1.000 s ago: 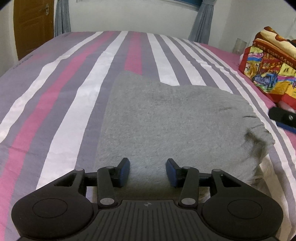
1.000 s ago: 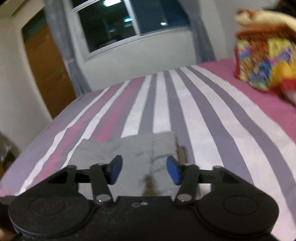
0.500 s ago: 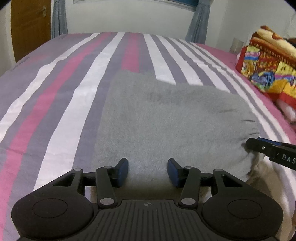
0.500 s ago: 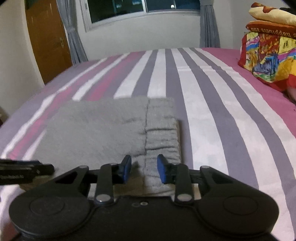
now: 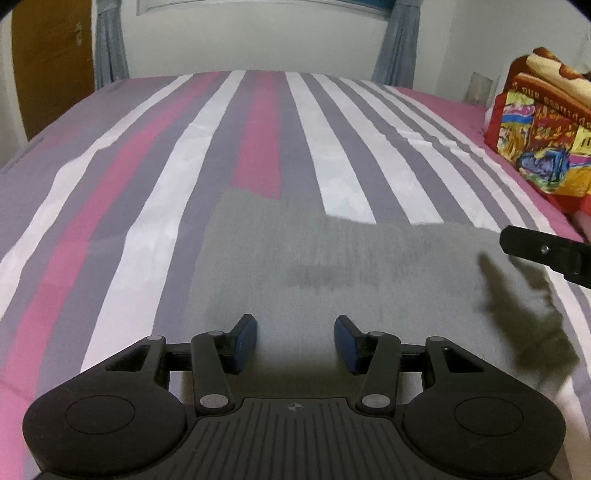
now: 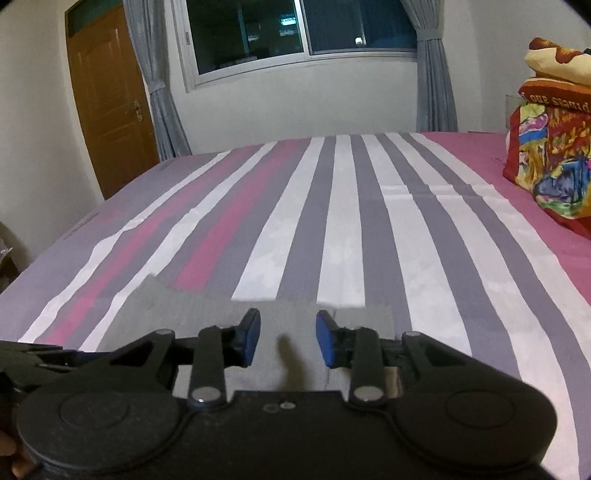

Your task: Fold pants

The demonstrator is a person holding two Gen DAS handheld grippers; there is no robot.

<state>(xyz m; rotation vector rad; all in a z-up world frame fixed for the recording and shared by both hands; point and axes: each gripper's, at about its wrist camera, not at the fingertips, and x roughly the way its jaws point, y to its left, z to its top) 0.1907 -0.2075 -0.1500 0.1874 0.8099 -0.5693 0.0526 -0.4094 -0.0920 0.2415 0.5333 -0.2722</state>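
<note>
Pants (image 5: 332,273), grey and folded into a flat block, lie on the striped bedsheet (image 5: 258,147) near its front edge. The left wrist view takes in most of the block, along with the right gripper's dark finger entering from the right edge above the cloth's right side and throwing a shadow on it. The right wrist view catches only the far edge of the pants (image 6: 280,314), but it adds a window (image 6: 295,33), a wooden door (image 6: 107,99) and grey curtains (image 6: 436,74). Both views show a bright patterned bundle (image 6: 550,158) at the right. The left gripper (image 5: 295,338) hangs level over the near part of the cloth, jaws spread wide and empty. The right gripper (image 6: 287,338) likewise hangs over the pants, jaws parted, gripping nothing.
</note>
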